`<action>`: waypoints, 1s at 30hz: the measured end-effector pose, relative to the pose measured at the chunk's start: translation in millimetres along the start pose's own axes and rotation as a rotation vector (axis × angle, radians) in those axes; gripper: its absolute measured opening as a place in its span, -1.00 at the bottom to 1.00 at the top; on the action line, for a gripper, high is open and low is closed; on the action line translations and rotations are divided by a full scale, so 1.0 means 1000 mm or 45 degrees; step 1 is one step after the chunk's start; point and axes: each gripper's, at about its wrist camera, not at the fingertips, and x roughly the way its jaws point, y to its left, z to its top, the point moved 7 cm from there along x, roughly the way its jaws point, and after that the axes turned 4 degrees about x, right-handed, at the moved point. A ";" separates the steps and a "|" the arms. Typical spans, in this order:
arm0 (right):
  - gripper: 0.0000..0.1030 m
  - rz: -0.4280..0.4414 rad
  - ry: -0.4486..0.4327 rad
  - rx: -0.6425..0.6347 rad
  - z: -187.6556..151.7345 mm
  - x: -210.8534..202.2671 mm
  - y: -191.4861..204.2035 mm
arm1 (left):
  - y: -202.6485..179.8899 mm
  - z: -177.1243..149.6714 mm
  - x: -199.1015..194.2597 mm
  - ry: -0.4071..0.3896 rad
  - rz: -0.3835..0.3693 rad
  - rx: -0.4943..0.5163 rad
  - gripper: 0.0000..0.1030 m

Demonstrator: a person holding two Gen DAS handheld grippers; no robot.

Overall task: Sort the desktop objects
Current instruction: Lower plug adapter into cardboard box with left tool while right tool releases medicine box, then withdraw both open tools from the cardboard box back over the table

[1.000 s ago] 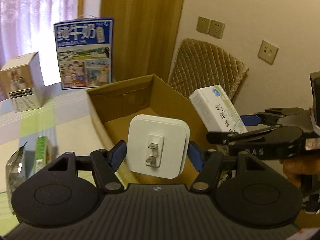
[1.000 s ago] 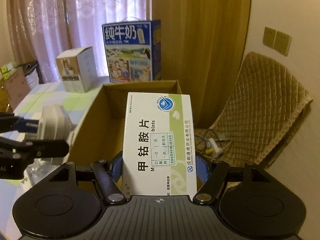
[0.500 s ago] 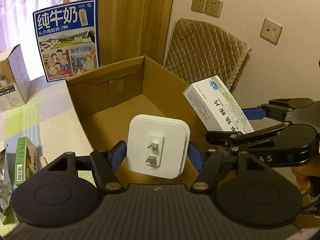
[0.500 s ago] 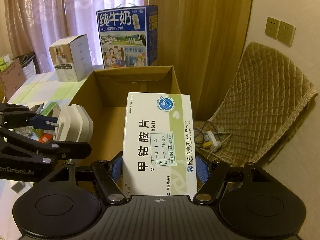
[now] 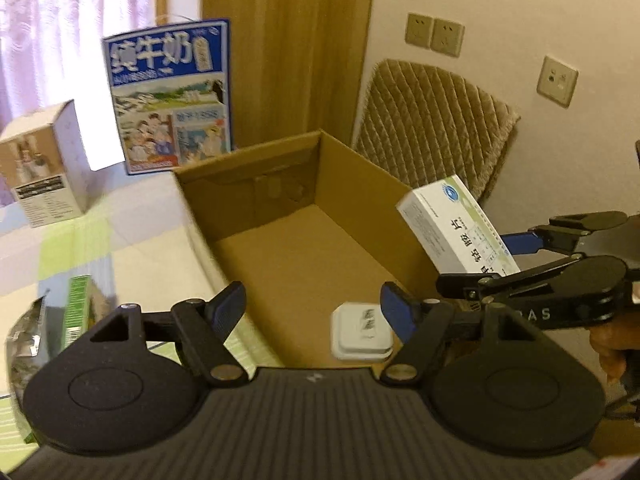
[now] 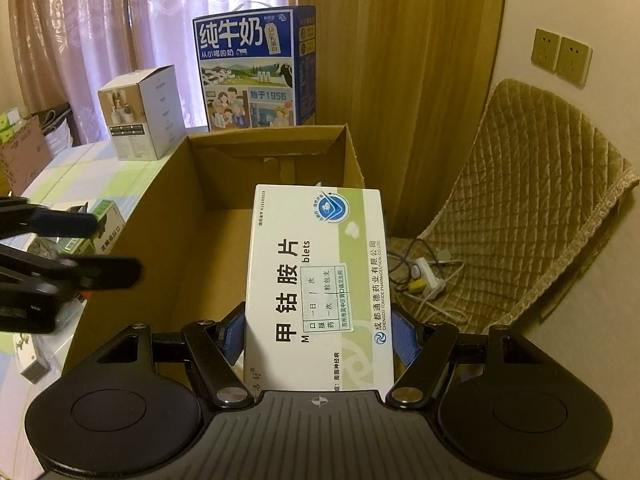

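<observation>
An open cardboard box (image 5: pixel 304 184) (image 6: pixel 176 200) stands on the table. A white plug adapter (image 5: pixel 360 336) lies on the box floor, near its front right. My left gripper (image 5: pixel 312 312) hangs open above the box with nothing between its fingers. My right gripper (image 6: pixel 318 332) is shut on a white and green medicine box (image 6: pixel 320 280) (image 5: pixel 456 228), held above the box's right wall. In the left wrist view the right gripper (image 5: pixel 520 256) comes in from the right. In the right wrist view the left gripper's fingers (image 6: pixel 60 248) show blurred at the left.
A blue milk carton (image 5: pixel 172 96) (image 6: pixel 256 68) and a small white box (image 5: pixel 44 168) (image 6: pixel 140 112) stand behind the cardboard box. A green packet (image 5: pixel 76 316) and a foil bag (image 5: pixel 24 344) lie at the left. A quilted chair (image 6: pixel 520 208) holding a power strip (image 6: pixel 424 276) stands at the right.
My left gripper has opened and the white plug adapter has dropped onto the floor of the cardboard box. The right gripper still holds the medicine box.
</observation>
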 end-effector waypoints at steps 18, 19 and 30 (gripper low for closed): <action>0.44 0.011 0.011 0.021 -0.001 0.007 0.017 | 0.060 -0.048 -0.055 -0.028 0.130 -0.136 0.38; 0.44 0.009 0.008 0.021 -0.001 0.005 0.017 | 0.064 -0.052 -0.057 -0.024 0.136 -0.149 0.38; 0.47 0.011 -0.030 0.022 -0.001 -0.022 0.027 | 0.101 -0.097 -0.085 0.023 0.229 -0.223 0.44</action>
